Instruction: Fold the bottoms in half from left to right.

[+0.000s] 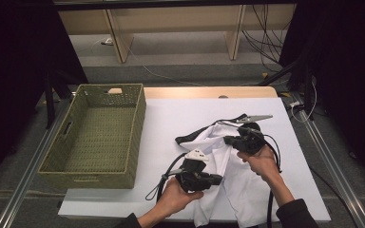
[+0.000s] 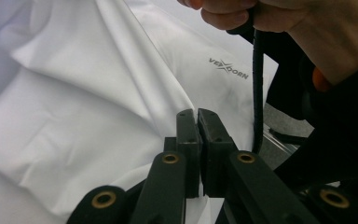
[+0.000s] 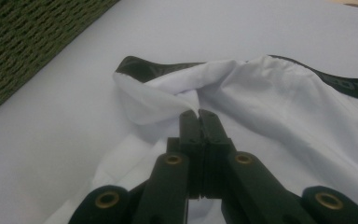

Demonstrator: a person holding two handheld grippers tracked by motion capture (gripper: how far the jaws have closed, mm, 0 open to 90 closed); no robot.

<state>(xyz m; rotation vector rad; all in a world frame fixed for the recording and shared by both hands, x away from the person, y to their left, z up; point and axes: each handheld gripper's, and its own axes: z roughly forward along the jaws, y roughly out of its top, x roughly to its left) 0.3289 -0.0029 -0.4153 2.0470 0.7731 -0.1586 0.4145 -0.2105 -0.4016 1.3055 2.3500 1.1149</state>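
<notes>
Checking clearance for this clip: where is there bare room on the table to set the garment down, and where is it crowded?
Free: the white tabletop between the green woven basket and the white garment, and the far strip beyond the garment. The basket's floor is bare too. Crowded: the near right, where the left hand-held gripper and right hand-held gripper pinch the cloth.

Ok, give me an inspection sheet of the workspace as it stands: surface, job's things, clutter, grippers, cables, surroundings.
Surface: white table top, wooden strip at the far edge.
Job's things: white garment with black waistband, crumpled right of centre; green woven basket at left, nothing inside.
Clutter: nothing seen.
Grippers: left gripper shut on a fold of the garment; right gripper shut on fabric near the waistband.
Cables: black gripper cable loops over the table.
Surroundings: wooden bench legs, loose floor cables, dark curtains.
</notes>
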